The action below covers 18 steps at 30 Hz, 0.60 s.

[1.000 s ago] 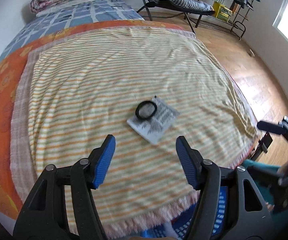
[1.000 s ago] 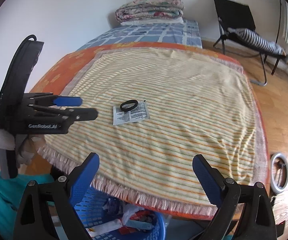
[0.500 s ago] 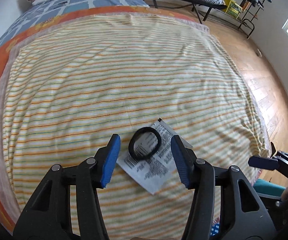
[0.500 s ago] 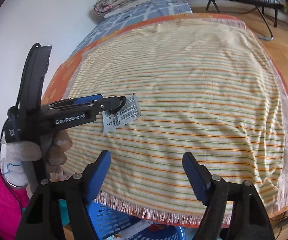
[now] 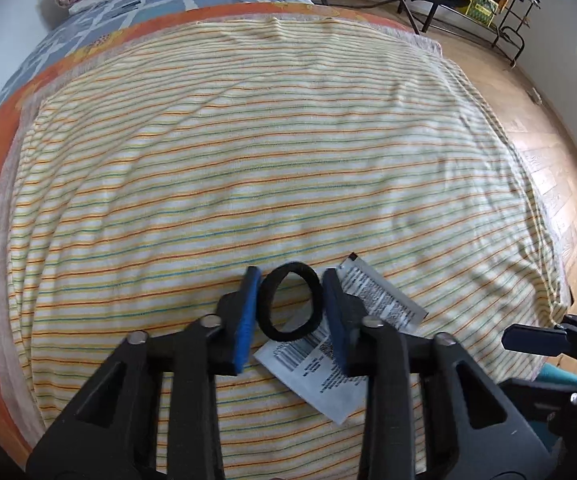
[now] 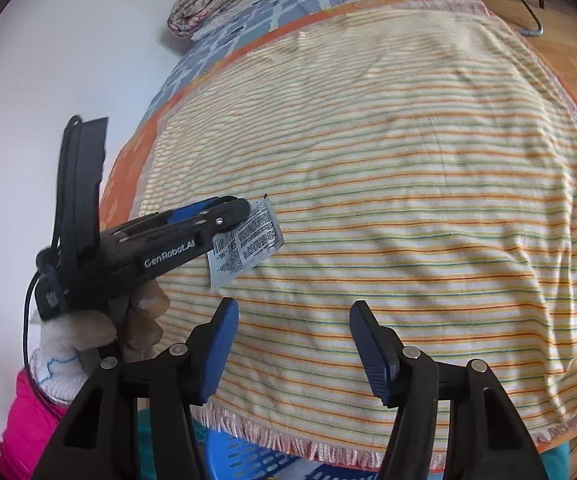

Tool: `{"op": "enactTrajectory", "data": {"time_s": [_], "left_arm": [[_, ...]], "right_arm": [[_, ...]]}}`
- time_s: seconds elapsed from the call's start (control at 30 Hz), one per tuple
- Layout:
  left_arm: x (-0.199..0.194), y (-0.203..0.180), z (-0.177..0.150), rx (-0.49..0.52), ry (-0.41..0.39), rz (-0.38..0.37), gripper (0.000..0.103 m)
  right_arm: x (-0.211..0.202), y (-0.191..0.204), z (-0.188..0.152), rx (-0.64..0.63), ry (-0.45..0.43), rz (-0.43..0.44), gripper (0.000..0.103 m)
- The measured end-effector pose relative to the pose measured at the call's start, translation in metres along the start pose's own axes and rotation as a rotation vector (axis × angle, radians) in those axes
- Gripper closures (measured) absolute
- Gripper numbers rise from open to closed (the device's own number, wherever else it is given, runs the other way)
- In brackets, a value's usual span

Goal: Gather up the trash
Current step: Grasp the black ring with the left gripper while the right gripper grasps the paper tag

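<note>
While the left gripper (image 5: 288,308) has just been closing around the black band (image 5: 290,301) above the packet (image 5: 328,364), both remain uncollected; the right gripper (image 6: 292,344) is empty.

The left gripper (image 5: 290,308), black-framed with blue rubber pads, fills the lower middle of its own view, pointing steeply down. Its jaws have just been closing and now stand narrow, one pad at each side of a black ring, touching or nearly so. In the right wrist view it reaches in from the left (image 6: 224,210), held by a hand in a white knitted glove (image 6: 88,332) above a pink sleeve (image 6: 28,432). The right gripper (image 6: 292,344) sits at lower centre, jaws just narrowed, nothing between them.
</note>
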<state>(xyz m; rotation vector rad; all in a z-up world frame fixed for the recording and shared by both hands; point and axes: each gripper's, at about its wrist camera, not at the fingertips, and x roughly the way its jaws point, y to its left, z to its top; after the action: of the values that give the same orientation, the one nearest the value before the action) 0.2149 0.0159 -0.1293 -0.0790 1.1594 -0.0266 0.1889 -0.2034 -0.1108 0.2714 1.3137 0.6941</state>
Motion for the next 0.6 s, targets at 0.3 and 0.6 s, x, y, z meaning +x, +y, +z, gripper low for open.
{"op": "enactTrajectory", "data": {"time_s": [0.3,0.6], "left_arm": [[-0.007,0.020,-0.005,-0.039,-0.004,0.001,0.091],[-0.009,0.048,-0.017,-0.126,0.014,-0.080,0.091]], "right_arm": [[0.018,-0.001,0.010,0.050,0.012,0.043,0.052],[0.050,0.004,0.023,0.106,0.028,0.089,0.059]]}}
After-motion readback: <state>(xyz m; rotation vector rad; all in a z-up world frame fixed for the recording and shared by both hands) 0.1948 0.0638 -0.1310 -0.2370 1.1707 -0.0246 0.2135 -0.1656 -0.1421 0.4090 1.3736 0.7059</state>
